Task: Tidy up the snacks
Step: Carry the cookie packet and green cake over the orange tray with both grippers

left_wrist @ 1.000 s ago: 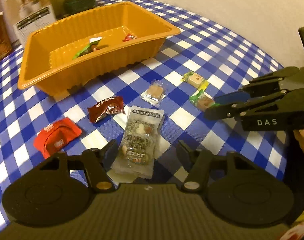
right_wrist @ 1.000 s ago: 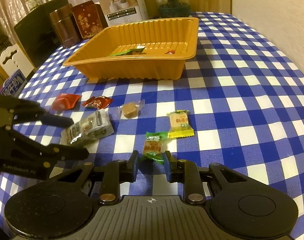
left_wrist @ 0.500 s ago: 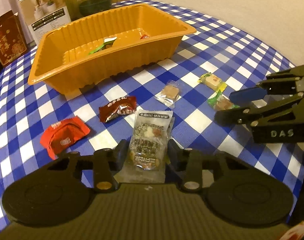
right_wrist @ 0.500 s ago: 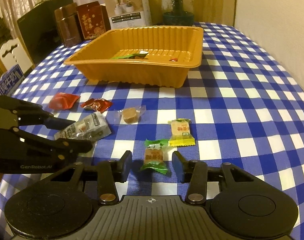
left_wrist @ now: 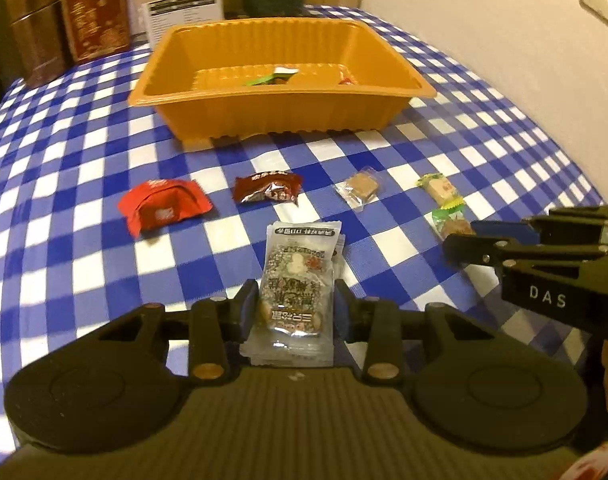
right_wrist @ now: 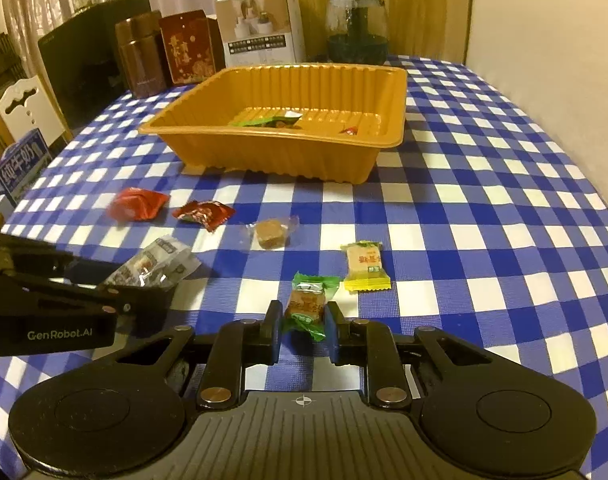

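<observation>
The clear nut packet (left_wrist: 295,268) lies lengthwise between my left gripper's (left_wrist: 293,300) jaws, which are closing with their pads against its sides. Seen from the right wrist, that packet (right_wrist: 151,266) tilts up at the left gripper's (right_wrist: 143,292) tips. My right gripper (right_wrist: 304,316) is shut on the green-wrapped candy (right_wrist: 306,304), low over the checked cloth; the left wrist view shows its tips (left_wrist: 460,236) at that candy (left_wrist: 450,222). The orange tray (right_wrist: 271,156) behind holds a green-wrapped snack (right_wrist: 263,120) and a small red one (right_wrist: 350,130).
Loose on the cloth lie a red packet (left_wrist: 163,206), a dark red packet (left_wrist: 267,190), a clear-wrapped brown cube (left_wrist: 362,190) and a yellow-edged candy (left_wrist: 440,190). Tins, boxes (right_wrist: 259,24) and a glass jar (right_wrist: 356,28) line the table's back. A wall runs along the right.
The left jaws closed in from wide apart onto the nut packet, and the view rolled level. The right jaws widened around the green candy, then closed on it.
</observation>
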A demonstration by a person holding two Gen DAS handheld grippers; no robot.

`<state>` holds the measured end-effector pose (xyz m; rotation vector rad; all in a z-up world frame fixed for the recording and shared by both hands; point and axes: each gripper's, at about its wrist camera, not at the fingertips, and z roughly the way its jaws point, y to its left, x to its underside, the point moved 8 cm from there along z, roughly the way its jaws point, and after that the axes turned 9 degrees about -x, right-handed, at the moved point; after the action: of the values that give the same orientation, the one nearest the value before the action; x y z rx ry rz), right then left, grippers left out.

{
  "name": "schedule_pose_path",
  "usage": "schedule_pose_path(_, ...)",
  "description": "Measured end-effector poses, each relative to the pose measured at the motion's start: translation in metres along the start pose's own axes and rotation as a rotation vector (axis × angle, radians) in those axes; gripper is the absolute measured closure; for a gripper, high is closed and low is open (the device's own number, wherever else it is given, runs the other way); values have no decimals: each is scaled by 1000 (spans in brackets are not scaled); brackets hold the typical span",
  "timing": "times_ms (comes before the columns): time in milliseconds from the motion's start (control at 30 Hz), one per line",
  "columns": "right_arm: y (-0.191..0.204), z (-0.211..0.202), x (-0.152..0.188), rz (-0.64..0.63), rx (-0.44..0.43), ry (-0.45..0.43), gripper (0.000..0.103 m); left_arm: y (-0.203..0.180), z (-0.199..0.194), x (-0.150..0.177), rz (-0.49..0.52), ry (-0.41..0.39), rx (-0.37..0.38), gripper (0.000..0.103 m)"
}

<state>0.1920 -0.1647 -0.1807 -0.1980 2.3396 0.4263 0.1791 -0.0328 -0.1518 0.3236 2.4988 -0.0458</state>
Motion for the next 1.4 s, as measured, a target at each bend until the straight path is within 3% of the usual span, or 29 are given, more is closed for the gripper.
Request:
schedule_pose_path(333,10,-32,-4,14,-12,-36,81,1,-37,11,-109,1,-33,67)
schedule_pose_path(867,28,-55,-7,-8,-34,-59,81,3,-69,12,-135,-26,-50,67)
schedule_pose_path(1400,24,-57,-10,2,-37,-66,81,6,-72,5,-151,-41,-48,67)
